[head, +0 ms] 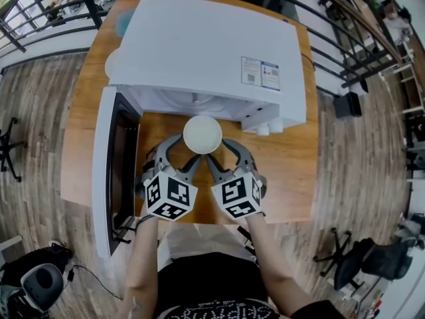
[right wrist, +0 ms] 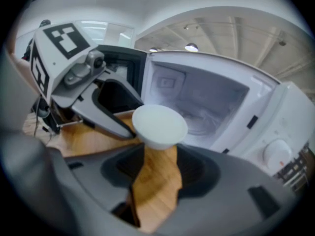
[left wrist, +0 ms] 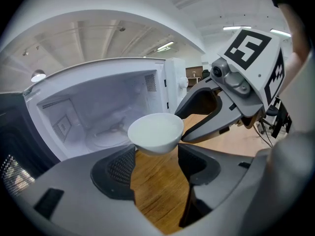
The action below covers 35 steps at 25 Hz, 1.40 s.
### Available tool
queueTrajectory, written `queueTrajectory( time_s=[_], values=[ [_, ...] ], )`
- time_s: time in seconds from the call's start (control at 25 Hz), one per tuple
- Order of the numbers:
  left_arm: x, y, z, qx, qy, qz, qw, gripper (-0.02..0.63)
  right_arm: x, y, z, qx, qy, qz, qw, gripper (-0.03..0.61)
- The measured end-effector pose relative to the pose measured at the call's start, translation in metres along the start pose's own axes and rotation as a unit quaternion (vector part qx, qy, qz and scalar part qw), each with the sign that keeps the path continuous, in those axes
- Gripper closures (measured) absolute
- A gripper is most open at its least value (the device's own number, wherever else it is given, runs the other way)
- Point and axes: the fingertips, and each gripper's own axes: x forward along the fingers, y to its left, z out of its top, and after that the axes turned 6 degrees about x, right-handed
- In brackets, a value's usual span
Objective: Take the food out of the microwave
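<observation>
A white bowl (head: 202, 133) hangs just in front of the open white microwave (head: 206, 45), above the wooden table (head: 285, 178). Both grippers hold it from below and from either side. My left gripper (head: 188, 149) is shut on the bowl's lower left part, and my right gripper (head: 222, 150) on its lower right. In the left gripper view the bowl (left wrist: 155, 132) sits between the left gripper's (left wrist: 156, 152) jaw tips. The right gripper view shows the bowl (right wrist: 158, 126) the same way above the right gripper (right wrist: 160, 149). What the bowl holds cannot be made out. The cavity (left wrist: 98, 112) behind shows only its turntable.
The microwave door (head: 106, 171) stands swung open to the left, reaching past the table's front edge. Its knobs (head: 264, 128) jut out at the right of the opening. Black railings (head: 345, 38) and office chairs (head: 358, 258) surround the table on the wood floor.
</observation>
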Motion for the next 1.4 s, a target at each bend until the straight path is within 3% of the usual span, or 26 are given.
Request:
queueTrajectory(
  time_s=[0.68, 1.4],
  values=[
    [-0.001, -0.046, -0.044, -0.016, 0.04, -0.034, 0.9985, 0.318, 0.011, 0.032, -0.058, 0.003, 0.064, 0.029, 0.998, 0.359],
    [0.001, -0.069, -0.066, -0.027, 0.05, -0.041, 0.9975, 0.318, 0.01, 0.046, -0.083, 0.007, 0.077, 0.04, 0.996, 0.359]
  ],
)
